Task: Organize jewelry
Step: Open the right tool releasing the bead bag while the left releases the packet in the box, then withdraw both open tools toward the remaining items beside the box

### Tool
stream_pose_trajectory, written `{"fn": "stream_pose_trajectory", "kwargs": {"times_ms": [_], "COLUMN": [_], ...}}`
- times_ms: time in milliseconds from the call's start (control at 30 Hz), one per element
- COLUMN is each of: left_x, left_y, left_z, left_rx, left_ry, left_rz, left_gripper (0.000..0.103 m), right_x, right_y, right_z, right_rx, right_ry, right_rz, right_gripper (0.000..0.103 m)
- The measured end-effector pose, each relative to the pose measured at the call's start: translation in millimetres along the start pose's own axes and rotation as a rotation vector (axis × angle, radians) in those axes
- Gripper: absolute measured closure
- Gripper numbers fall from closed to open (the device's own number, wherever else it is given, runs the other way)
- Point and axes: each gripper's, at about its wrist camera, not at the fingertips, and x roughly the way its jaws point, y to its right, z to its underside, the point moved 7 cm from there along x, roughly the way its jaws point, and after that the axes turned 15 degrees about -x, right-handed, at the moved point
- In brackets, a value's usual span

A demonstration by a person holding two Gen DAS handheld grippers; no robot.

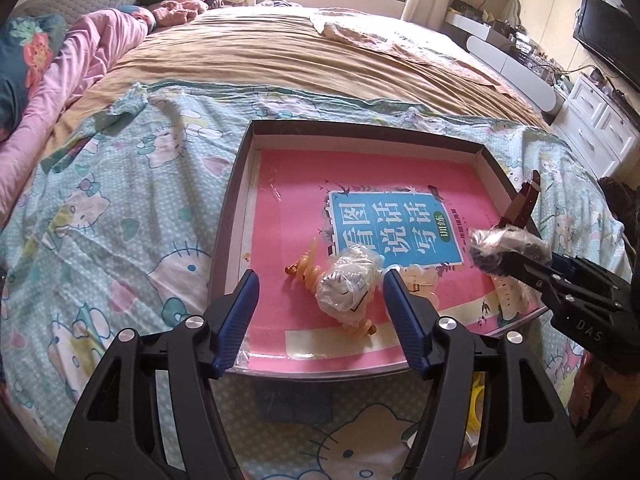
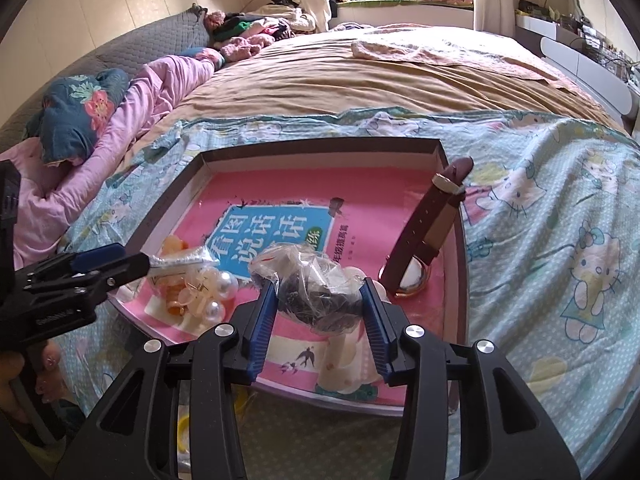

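A shallow dark box (image 1: pixel 236 184) with a pink book inside lies on the bed; it also shows in the right wrist view (image 2: pixel 168 196). My left gripper (image 1: pixel 320 288) is open around a clear bag of pale jewelry (image 1: pixel 348 284) that rests in the box. My right gripper (image 2: pixel 318 300) is shut on a clear bag of dark jewelry (image 2: pixel 316 284), held above the box; it also shows in the left wrist view (image 1: pixel 504 248). A brown-strapped watch (image 2: pixel 424 232) leans on the box's right wall. Pearl and orange hair clips (image 2: pixel 200 292) lie at the box's near left.
The box sits on a Hello Kitty blanket (image 1: pixel 120 216) over a tan bedsheet (image 1: pixel 300 56). Pink bedding and pillows (image 1: pixel 80 64) lie at the far left. White drawers (image 1: pixel 600 120) and a TV (image 1: pixel 608 36) stand to the right of the bed.
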Motion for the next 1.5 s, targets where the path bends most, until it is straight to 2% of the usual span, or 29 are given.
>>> {"fn": "stream_pose_trajectory", "kwargs": {"times_ms": [267, 333, 467, 533, 667, 733, 833, 900, 1000, 1233, 1333, 1500], "left_x": [-12, -14, -20, -23, -30, -35, -42, -47, -57, -83, -90, -99], "left_y": [0, 0, 1, 1, 1, 1, 1, 1, -1, -5, -9, -18], "left_z": [-1, -1, -1, -1, 0, 0, -1, -1, -3, -8, -9, -7], "left_rx": [-0.014, -0.015, -0.013, -0.013, -0.016, -0.016, -0.018, -0.019, -0.027, -0.046, -0.056, -0.077], "left_ry": [0.015, 0.019, 0.027, 0.031, 0.042, 0.049, 0.059, 0.068, 0.082, 0.126, 0.138, 0.150], "left_rz": [0.005, 0.006, 0.009, 0.009, 0.010, 0.012, 0.016, 0.016, 0.019, 0.038, 0.038, 0.030], "left_gripper": [0.042, 0.042, 0.042, 0.042, 0.031, 0.030, 0.025, 0.017, 0.010, 0.010, 0.010, 0.010], "right_x": [-9, -13, -20, -28, -46, -55, -67, -74, -85, -103, -109, -116], "right_y": [4, 6, 8, 9, 9, 8, 6, 5, 1, -6, -10, -17], "right_z": [6, 7, 10, 10, 3, -1, -7, -10, -13, -17, -18, -18], "right_rx": [0.011, 0.013, 0.022, 0.033, 0.027, 0.027, 0.023, 0.022, 0.015, 0.002, -0.005, -0.019], "right_ry": [-0.003, -0.003, 0.005, 0.028, 0.075, 0.100, 0.129, 0.145, 0.168, 0.197, 0.211, 0.221], "right_rz": [0.011, 0.016, 0.022, 0.018, 0.027, 0.028, 0.030, 0.024, 0.021, 0.017, 0.018, 0.009], "right_gripper": [0.055, 0.048, 0.043, 0.030, 0.023, 0.019, 0.018, 0.018, 0.018, 0.017, 0.011, 0.011]}}
